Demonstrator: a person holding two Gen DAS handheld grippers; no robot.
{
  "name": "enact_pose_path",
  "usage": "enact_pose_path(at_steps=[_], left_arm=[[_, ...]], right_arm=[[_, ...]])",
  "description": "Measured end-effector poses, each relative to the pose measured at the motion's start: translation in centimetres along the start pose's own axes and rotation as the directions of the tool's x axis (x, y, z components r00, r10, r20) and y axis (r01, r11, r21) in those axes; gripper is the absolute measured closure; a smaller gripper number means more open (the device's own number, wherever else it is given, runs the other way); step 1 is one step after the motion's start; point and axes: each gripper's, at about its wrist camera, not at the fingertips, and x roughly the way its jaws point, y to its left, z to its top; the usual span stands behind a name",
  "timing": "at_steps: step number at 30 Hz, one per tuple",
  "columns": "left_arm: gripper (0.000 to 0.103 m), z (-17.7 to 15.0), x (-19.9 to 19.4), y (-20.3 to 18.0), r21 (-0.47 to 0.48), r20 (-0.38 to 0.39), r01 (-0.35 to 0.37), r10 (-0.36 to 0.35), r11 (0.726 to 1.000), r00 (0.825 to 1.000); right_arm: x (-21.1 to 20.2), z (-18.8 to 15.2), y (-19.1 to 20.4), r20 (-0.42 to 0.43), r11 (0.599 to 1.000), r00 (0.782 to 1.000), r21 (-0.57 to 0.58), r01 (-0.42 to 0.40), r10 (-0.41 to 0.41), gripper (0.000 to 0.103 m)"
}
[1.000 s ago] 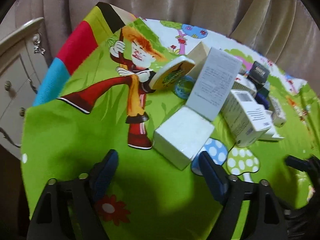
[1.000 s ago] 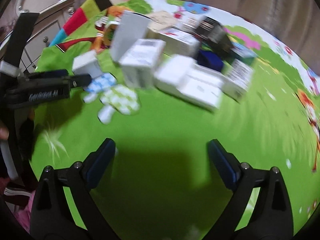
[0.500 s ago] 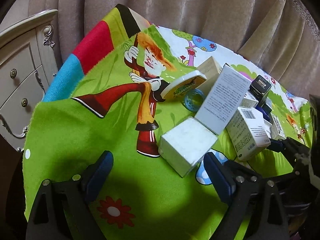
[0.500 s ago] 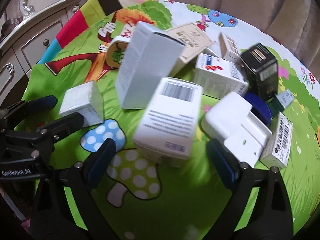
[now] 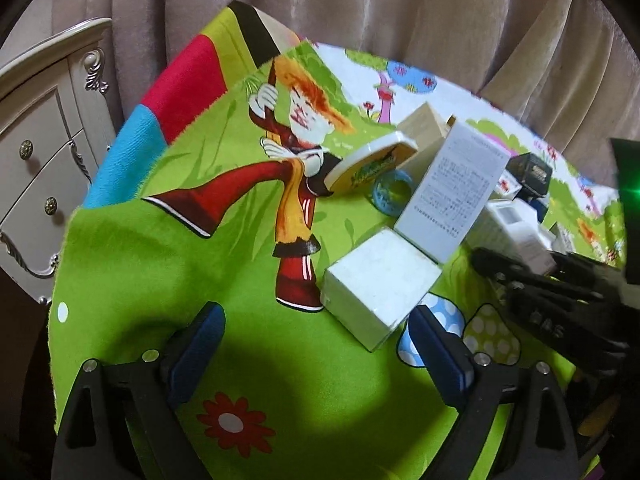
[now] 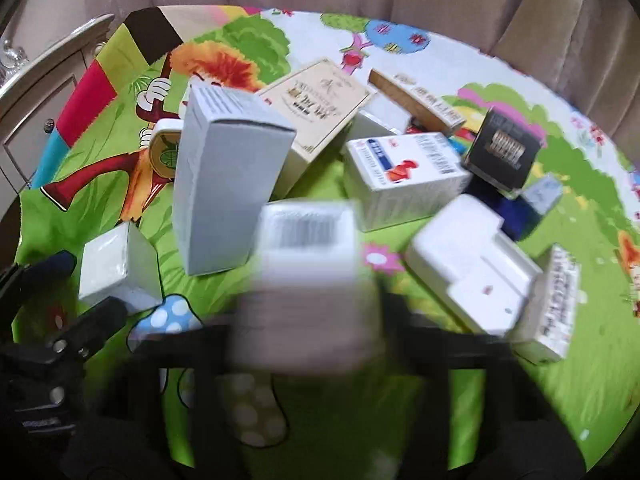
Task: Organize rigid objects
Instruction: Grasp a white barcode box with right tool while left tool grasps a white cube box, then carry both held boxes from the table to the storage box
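A heap of boxes lies on a green cartoon cloth [image 5: 160, 264]. My left gripper [image 5: 316, 344] is open, just short of a small white cube box [image 5: 380, 280]. A tall white box [image 5: 452, 192] leans behind the cube, by a round yellow tin [image 5: 372, 162] and a blue ring [image 5: 391, 191]. In the right wrist view my right gripper [image 6: 308, 332] is blurred; its jaws stand around a white barcode box [image 6: 306, 272]. The tall white box [image 6: 224, 184] and the cube box [image 6: 116, 268] show to its left.
A cream box [image 6: 316, 104], a white medicine box [image 6: 400, 176], a black box [image 6: 504, 150], a white charger box [image 6: 468, 276] and a long white box [image 6: 556, 304] crowd the cloth. A white dresser [image 5: 40, 140] stands left. Curtains hang behind.
My right gripper has moved forward into the heap, bringing its jaws around the white barcode box. My left gripper has edged slightly closer to the cube box.
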Motion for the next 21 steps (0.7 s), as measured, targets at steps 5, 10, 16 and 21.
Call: enact_pose_path(at_steps=[5,10,16,21], left_arm=[[0.01,1.1,1.4,-1.2,0.091,-0.04,-0.016,0.02,0.996,0.999],[0.062,0.6,1.2,-3.3,0.209,0.013,0.006,-0.009,0.978,1.0],[0.062,-0.1,0.8,-3.8,0.219,0.04,-0.019,0.01,0.975,0.999],[0.061,0.1,1.2,-3.4,0.197,0.035,-0.009,0.002,0.98,0.999]], right_arm=[[-2.1,-2.9,-1.4,0.015,0.999,0.999,-0.019,-0.034,0.034,0.059],[-4.2,-5.9,-2.5,0.049,0.997,0.996,-0.036,-0.069,0.071,0.059],[-4.3,-6.1,-2.3,0.051,0.997,0.997,-0.04,-0.063,0.065,0.058],[-4.4,-6.3,-2.2,0.052,0.998,0.997,-0.048,-0.05,0.052,0.059]])
